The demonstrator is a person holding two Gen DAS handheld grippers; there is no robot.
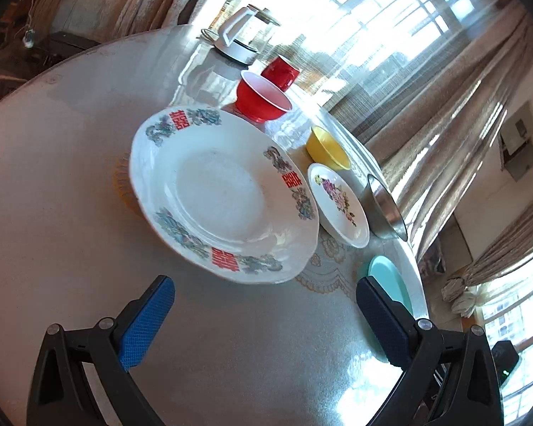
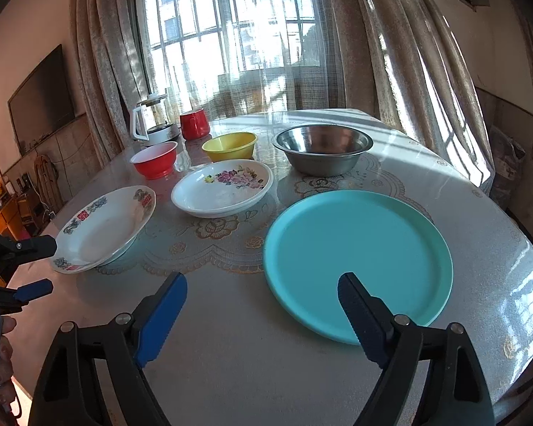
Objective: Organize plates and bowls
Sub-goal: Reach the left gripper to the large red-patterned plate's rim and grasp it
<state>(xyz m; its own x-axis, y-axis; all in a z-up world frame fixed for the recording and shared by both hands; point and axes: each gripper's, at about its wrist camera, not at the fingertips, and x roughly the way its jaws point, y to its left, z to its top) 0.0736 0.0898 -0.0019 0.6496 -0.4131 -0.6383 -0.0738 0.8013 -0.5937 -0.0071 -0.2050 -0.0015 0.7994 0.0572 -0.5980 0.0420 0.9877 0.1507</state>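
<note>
left gripper (image 1: 265, 296) tilted, fingers apart | right gripper (image 2: 263, 293) fingers apart over teal plate (image 2: 359, 255)

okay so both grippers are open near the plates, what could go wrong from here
1. The left hand-held gripper is open at the raised rim of the patterned plate; a shallow pinch could slip on that rim.
2. The right hand-held gripper straddles the teal plate edge, which lies flat; the lower finger may push it instead of getting under.
</note>
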